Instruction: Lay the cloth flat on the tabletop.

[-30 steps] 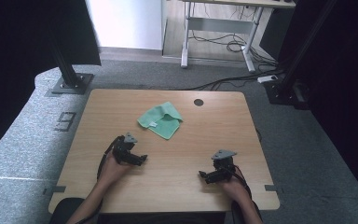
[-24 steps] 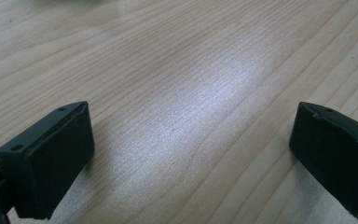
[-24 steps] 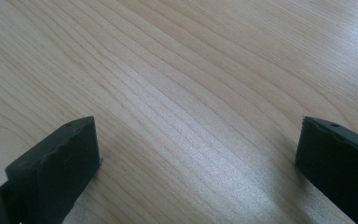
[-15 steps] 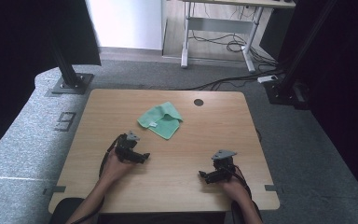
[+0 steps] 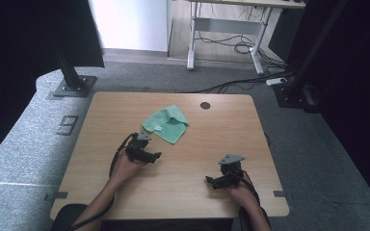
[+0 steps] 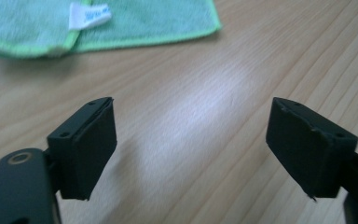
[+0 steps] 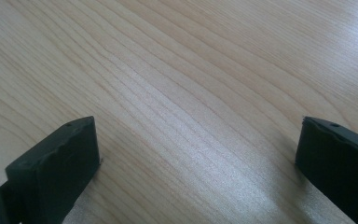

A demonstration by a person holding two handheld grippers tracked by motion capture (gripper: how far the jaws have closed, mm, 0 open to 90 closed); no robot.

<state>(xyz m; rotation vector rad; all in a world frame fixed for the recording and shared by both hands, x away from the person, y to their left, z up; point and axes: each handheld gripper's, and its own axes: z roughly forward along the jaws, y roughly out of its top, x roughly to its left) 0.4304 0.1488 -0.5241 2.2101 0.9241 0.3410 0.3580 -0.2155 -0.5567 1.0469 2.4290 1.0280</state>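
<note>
We find the green cloth (image 5: 166, 123) folded, lying flat on the table (image 5: 101, 110) just above centre in the high view, its white label (image 6: 89, 14) at the top left of the left gripper view. The left gripper (image 5: 155, 155) sits just below-left of the cloth, apart from it; its jaws have just been closing, nothing between them. The right gripper (image 5: 208, 181), lower right, is well apart, jaws spread over bare wood.
</note>
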